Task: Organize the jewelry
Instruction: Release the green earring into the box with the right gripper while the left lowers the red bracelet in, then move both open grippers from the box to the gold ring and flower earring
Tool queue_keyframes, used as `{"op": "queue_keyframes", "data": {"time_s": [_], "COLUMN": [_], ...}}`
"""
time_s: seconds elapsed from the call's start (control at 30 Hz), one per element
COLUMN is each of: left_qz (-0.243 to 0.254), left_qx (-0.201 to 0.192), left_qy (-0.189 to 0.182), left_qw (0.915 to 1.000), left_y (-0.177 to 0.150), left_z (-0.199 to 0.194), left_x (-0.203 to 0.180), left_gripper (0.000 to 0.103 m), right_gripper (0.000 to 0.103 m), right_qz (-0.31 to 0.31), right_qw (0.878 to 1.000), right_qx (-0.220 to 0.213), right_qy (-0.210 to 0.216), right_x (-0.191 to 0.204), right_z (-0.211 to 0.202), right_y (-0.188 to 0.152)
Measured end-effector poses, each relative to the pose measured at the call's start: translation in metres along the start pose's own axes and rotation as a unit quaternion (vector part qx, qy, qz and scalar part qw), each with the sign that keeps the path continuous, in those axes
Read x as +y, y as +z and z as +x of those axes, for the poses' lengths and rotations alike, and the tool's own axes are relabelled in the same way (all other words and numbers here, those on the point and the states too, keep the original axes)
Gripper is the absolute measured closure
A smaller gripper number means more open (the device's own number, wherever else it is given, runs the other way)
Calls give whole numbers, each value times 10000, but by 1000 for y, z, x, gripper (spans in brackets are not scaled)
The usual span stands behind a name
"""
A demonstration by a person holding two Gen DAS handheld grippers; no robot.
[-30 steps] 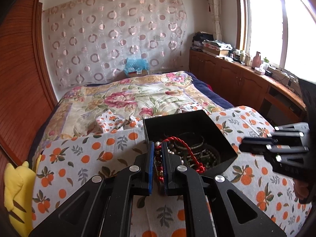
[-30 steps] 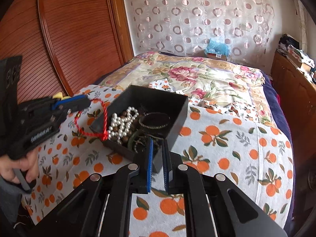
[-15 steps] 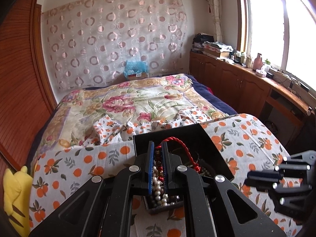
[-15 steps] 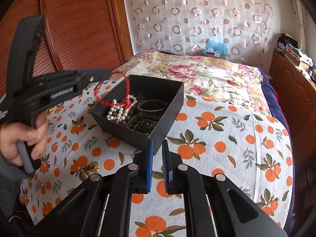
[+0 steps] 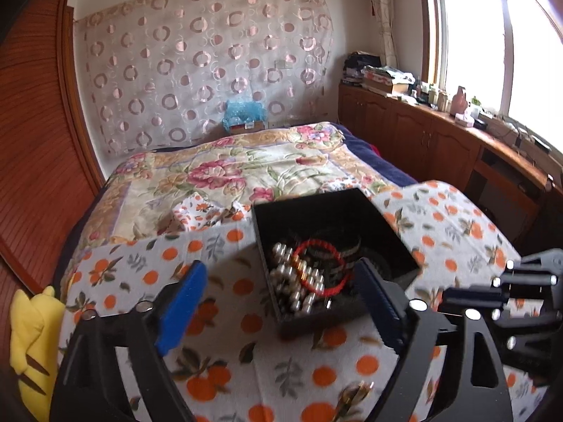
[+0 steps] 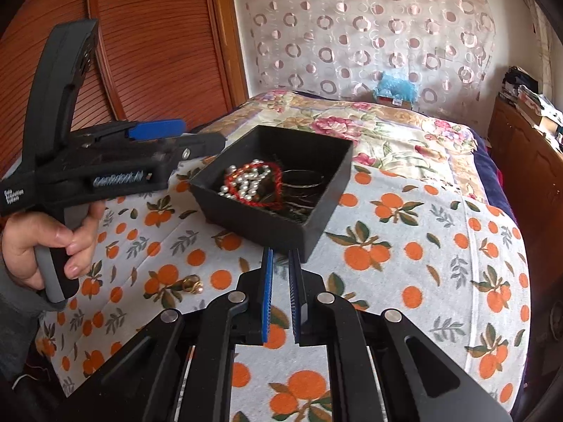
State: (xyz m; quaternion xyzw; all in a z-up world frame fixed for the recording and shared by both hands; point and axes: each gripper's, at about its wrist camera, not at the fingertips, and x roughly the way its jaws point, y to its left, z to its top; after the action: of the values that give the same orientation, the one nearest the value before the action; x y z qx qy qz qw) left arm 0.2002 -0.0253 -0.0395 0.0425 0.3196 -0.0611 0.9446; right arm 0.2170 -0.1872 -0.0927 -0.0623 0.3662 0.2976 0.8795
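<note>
A black open box [image 5: 383, 227] [image 6: 327, 190] sits on the orange-print cloth. Inside lie a red cord bracelet [image 5: 318, 246] [image 6: 278, 179], a white pearl string [image 5: 299, 281] [image 6: 246, 183] and dark bangles. My left gripper [image 5: 281, 288] is open and empty just in front of the box; it also shows in the right wrist view [image 6: 190, 140], left of the box. My right gripper [image 6: 280, 263] is shut and empty at the box's near corner. A small gold piece [image 6: 191, 285] [image 5: 355, 395] lies on the cloth nearer to me.
The orange-print cloth [image 6: 422, 246] covers the near end of a bed with a floral quilt [image 5: 228, 176]. A yellow plush toy [image 5: 28, 334] lies at the left edge. Wooden cabinets [image 5: 440, 147] run along the right; a wood panel wall [image 6: 140, 52] stands left.
My left gripper carried the red bracelet over the box, opened and let it drop onto the pearls. My right gripper has drawn back a little from the box.
</note>
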Motion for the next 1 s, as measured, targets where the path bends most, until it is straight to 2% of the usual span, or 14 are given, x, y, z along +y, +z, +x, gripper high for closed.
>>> {"op": "queue_keyframes", "data": {"time_s": [0.07,0.13,0.17,0.47,0.7,0.9,1.0], "left_qz": [-60,-122,-122,47,28,59,52], "left_qx": [32,81,95,342,492,565,612], "left_qy": [-34,-98,-102,-138,-259,-345,-424], "left_qw": [10000,9998,9998,9993,9985,9978,9972], "left_y": [-11,-21,-24,-61,-82,-91,-92], "left_z": [-5,-10,-12,-30,-42,-43,-41], "left_x": [5,10,12,21,27,24,22], "left_gripper": [14,12,12,12,12,12,19], "right_gripper": [91,81,80,79,79,79,79], "right_qz": [-24,-48,-58,-269,-733,-933,-1127], "right_qw": [10000,10000,9999,9995,9962,9934,9910], "right_qx": [2,-12,-21,14,327,555,677], "right_qy": [44,74,86,184,333,379,250], "right_x": [6,10,13,38,75,87,91], "right_z": [1,1,0,-4,8,17,21], "right_y": [-3,-5,-6,-20,-39,-46,-50]}}
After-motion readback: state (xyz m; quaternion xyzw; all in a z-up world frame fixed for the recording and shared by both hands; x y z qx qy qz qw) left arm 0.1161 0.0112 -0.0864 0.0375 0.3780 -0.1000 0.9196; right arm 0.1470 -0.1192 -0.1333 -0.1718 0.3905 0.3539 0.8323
